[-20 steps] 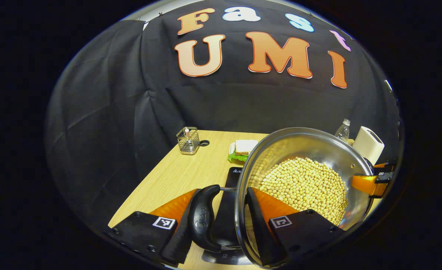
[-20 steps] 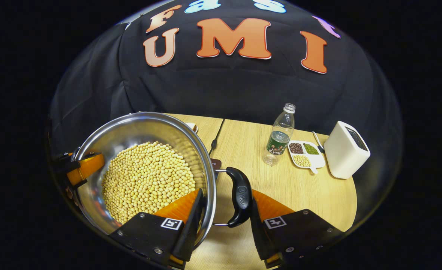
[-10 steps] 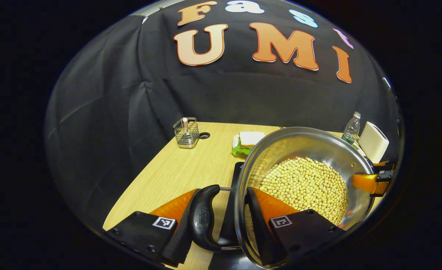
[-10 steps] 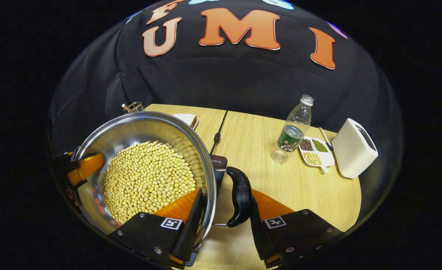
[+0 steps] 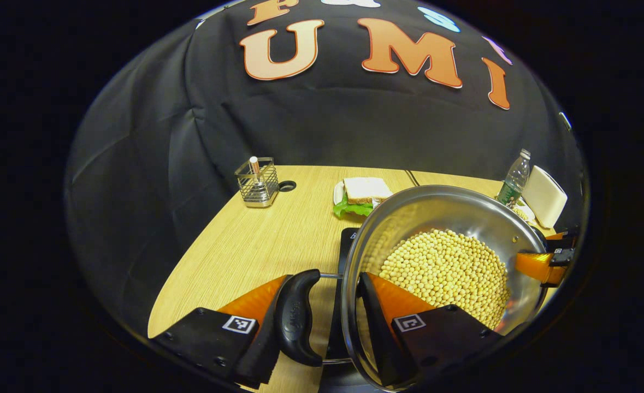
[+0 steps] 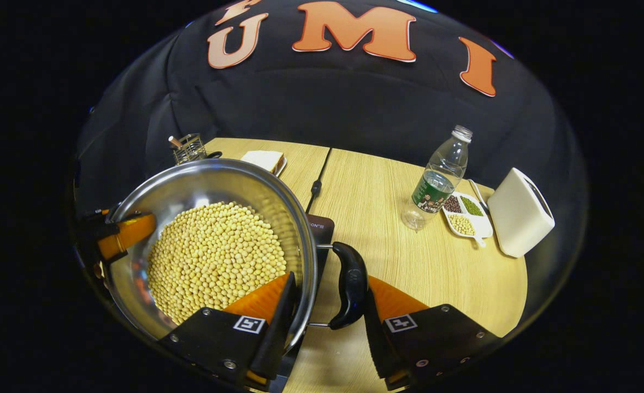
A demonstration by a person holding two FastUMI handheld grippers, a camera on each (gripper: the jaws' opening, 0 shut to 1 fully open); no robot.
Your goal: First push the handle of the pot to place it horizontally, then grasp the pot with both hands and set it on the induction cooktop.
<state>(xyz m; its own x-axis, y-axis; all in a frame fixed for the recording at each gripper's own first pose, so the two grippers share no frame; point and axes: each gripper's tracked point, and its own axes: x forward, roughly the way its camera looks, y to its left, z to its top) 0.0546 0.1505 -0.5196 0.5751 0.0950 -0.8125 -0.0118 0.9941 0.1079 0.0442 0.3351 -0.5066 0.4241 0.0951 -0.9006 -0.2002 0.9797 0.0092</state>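
A steel pot (image 5: 442, 196) full of yellow beans (image 5: 444, 270) hangs between my two grippers above the black induction cooktop (image 5: 349, 240). My left gripper (image 5: 322, 284) is shut on the pot's black side handle (image 5: 297, 322), one finger outside the handle and the other inside the rim. In the right gripper view the pot (image 6: 212, 180) lies to the left, and my right gripper (image 6: 328, 284) clamps the opposite handle (image 6: 349, 284) and rim the same way. A corner of the cooktop (image 6: 322, 226) shows under the pot. Each view also shows the other gripper across the pot.
On the wooden table (image 5: 256, 245) stand a wire holder (image 5: 256, 183) and a sandwich on a plate (image 5: 362, 191) at the back. A water bottle (image 6: 436, 180), a divided dish of beans (image 6: 464, 215), a white box (image 6: 518, 213) and a black cable (image 6: 316, 188) lie to the right.
Both grippers keep their hold on the handles. The pot has shifted over the cooktop, and the table's far objects now sit higher in both views, with more tabletop showing.
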